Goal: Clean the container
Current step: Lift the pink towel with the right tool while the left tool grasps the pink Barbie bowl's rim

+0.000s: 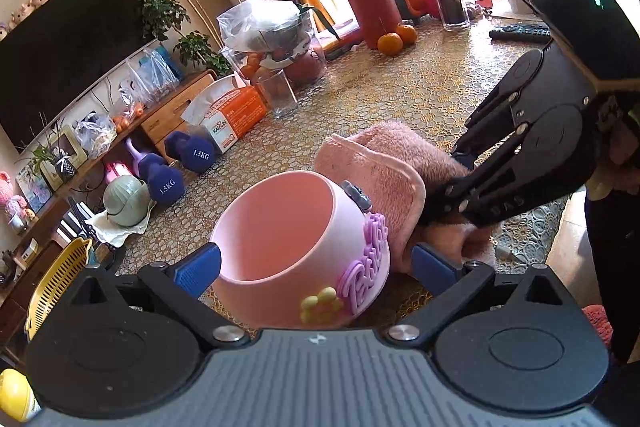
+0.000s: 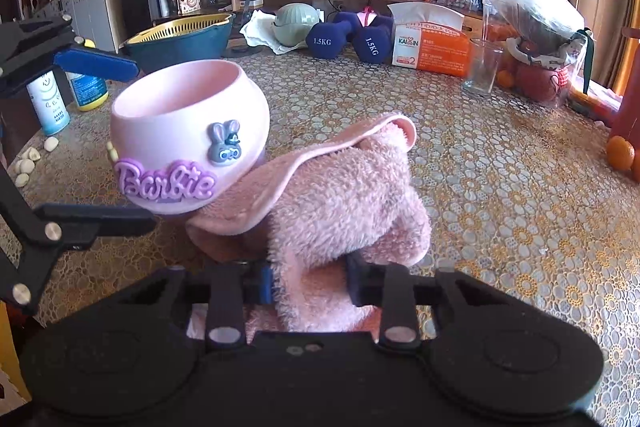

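A pink container [image 1: 280, 227] [image 2: 180, 119] with purple "Barbie" lettering and a grey rabbit charm sits tilted over the patterned table [image 2: 500, 187]. My left gripper [image 1: 316, 263] [image 2: 144, 145] spans it widely, one blue finger at the rim and the other at the lower belly, and appears shut on it. A fluffy pink towel [image 1: 384, 155] [image 2: 344, 195] rests against the container's side. My right gripper [image 2: 310, 281] [image 1: 448, 183] is shut on a bunched part of that towel just right of the container. The container's inside looks empty.
At the table's far side stand an empty glass [image 2: 482, 67], an orange tissue box [image 2: 432, 47], blue dumbbells [image 2: 344, 41] and a yellow-and-blue basket [image 2: 180, 35]. Oranges [image 2: 620, 153] lie right. Bottles [image 2: 46, 99] and small pale pieces [image 2: 28, 163] lie left. A remote [image 1: 520, 33] is farther off.
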Motion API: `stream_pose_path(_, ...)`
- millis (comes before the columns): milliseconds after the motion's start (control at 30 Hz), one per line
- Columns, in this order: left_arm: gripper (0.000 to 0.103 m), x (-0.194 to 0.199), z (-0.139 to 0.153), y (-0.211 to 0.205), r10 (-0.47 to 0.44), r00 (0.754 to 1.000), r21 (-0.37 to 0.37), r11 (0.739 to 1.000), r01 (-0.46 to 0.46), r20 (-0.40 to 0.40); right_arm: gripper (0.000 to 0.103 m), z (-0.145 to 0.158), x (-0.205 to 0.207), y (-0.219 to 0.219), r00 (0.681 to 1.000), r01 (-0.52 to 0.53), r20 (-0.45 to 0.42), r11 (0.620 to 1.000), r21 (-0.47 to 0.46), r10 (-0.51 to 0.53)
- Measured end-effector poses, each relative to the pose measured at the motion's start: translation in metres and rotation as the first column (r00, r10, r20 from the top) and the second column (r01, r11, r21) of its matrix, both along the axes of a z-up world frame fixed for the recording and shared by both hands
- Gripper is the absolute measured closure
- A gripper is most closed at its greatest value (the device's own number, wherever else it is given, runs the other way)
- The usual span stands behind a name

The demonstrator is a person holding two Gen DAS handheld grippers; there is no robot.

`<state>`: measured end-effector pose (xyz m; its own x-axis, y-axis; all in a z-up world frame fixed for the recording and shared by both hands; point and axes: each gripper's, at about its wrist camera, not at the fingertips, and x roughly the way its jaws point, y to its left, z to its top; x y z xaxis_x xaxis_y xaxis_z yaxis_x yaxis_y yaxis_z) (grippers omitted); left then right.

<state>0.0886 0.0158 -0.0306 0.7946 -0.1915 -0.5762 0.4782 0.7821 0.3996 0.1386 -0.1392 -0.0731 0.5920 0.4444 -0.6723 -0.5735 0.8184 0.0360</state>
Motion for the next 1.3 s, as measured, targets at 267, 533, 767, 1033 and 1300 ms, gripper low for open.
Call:
stream_pose_path(267,0.011,-0.001,0.001,-0.001,0.042,0.998,-0.031,0.999,-0.041,0.038,0.091,0.033,0.018,-0.037,0.993,0.115,-0.047,0.974,0.196,-0.108)
stream_pose_path(533,0.035,0.000,-0.006,-0.006,0.052,0.998,-0.035,0.998,-0.051,0.035,0.091,0.075,0.043,-0.029,0.997,0.075,-0.038,0.948,0.308,-0.066)
stream_pose_path(767,0.062,0.013,-0.003,0.000,-0.029,0.999,-0.071,0.997,0.026,-0.037,0.091,0.061,0.046,0.006,0.999,-0.001,-0.050,0.971,0.240,0.014)
stream_pose_path(1033,0.064,0.026,0.002,0.005,-0.071,0.992,-0.082,0.995,0.063,-0.105,0.091,0.029,0.062,0.006,0.995,0.044,-0.098,0.988,0.150,-0.030)
stream_pose_path(1300,0.037,0.012,0.003,0.005,-0.179,0.976,0.057,0.981,0.187,-0.126,0.091,0.033,0.048,-0.036,0.990,0.100,-0.122,0.976,0.192,-0.077)
